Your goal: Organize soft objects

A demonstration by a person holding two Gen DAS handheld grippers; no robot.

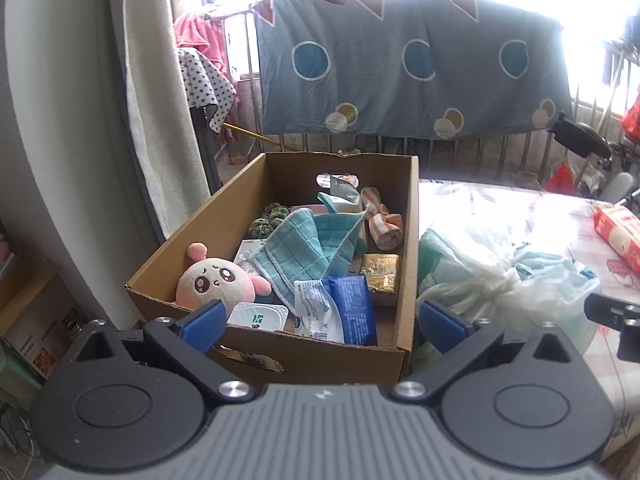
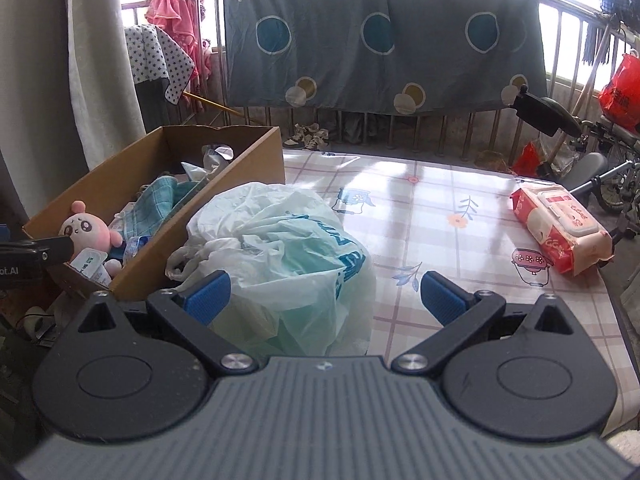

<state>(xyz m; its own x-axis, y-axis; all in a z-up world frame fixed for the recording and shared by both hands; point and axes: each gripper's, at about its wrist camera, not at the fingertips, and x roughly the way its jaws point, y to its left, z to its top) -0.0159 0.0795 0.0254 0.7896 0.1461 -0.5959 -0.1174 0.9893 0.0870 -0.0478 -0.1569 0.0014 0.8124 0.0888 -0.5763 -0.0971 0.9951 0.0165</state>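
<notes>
A cardboard box [image 1: 280,348] [image 2: 132,160] stands at the table's left end. In it lie a pink plush toy [image 1: 218,280] [image 2: 86,230], a teal cloth [image 1: 304,250], a blue wipes pack [image 1: 354,308], a striped roll [image 1: 380,220] and a green scrunchie [image 1: 268,218]. Right of the box sits a knotted white plastic bag [image 2: 280,248] [image 1: 492,276]. My left gripper [image 1: 322,322] hangs open just before the box's near wall, holding nothing. My right gripper [image 2: 324,298] is open close behind the bag, with nothing held between its fingers.
A red and white tissue pack [image 2: 560,228] [image 1: 618,232] lies at the right of the checked tablecloth [image 2: 420,208]. A patterned blue quilt [image 2: 380,40] hangs on a railing behind. A curtain [image 1: 160,100] hangs at the left, and a bicycle [image 2: 592,160] stands at the right.
</notes>
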